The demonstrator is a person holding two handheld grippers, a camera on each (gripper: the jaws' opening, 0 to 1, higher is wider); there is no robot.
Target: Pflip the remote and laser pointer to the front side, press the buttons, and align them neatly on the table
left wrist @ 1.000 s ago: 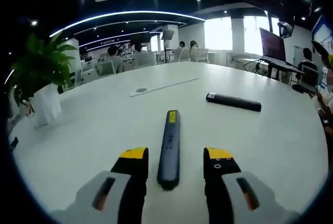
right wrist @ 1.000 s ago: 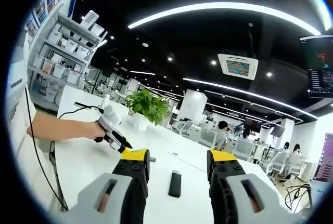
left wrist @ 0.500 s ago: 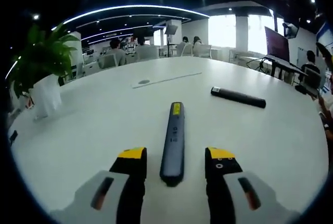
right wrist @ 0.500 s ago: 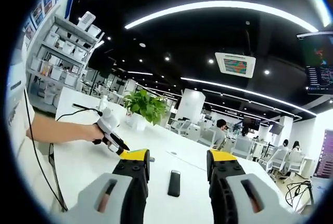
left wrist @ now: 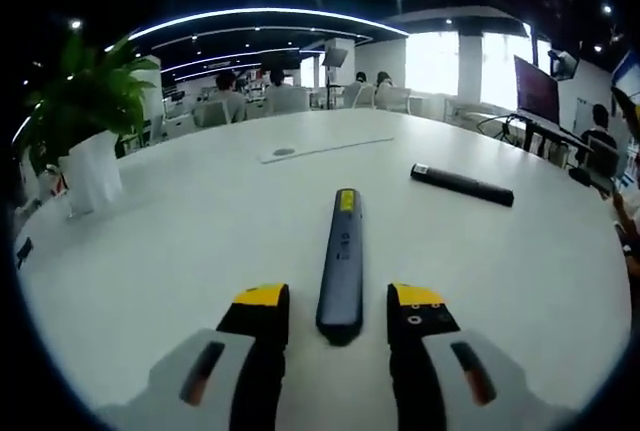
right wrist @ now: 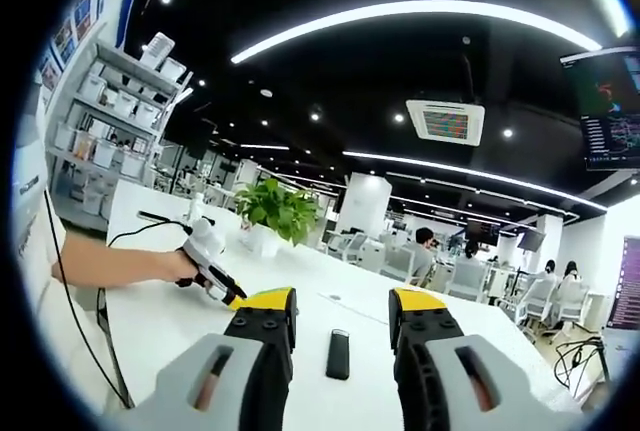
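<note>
The left gripper (left wrist: 338, 309) is open, its jaws on either side of the laser pointer's (left wrist: 342, 261) near end, not touching. The remote (left wrist: 462, 184) lies apart on the white table (left wrist: 180, 241), far from the edge. The right gripper (right wrist: 343, 311) is open and holds nothing.

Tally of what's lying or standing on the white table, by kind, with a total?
Slim handheld devices (laser pointer, remote): 2
Potted plants: 1
Total: 3
Both grippers, left and right, hang open above the table.
</note>
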